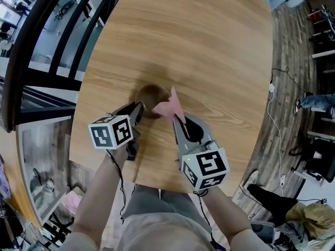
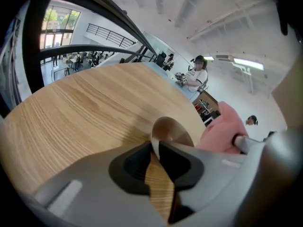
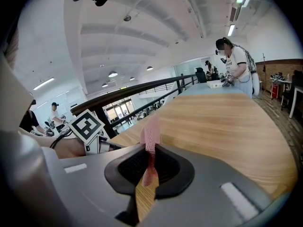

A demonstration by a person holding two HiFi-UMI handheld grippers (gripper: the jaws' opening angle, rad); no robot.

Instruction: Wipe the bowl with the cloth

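Note:
A small brown bowl [image 1: 149,94] stands on the round wooden table [image 1: 209,46], near its front edge. My left gripper [image 1: 140,107] reaches it from the near side, and its jaws are closed on the bowl's near rim [image 2: 173,131], a thin wall between the pads [image 2: 155,148]. My right gripper [image 1: 179,121] is shut on a pink cloth [image 1: 168,107], which sticks up from the jaws just right of the bowl. In the right gripper view the cloth [image 3: 151,131] is pinched between the pads [image 3: 150,162]. The left gripper view shows the cloth [image 2: 220,131] beside the bowl.
The table's front edge [image 1: 157,184] lies close under both grippers. A dark railing [image 1: 31,46] runs along the left. At the right, cables [image 1: 275,114] trail over a wooden floor. A person [image 3: 234,63] stands at the table's far end.

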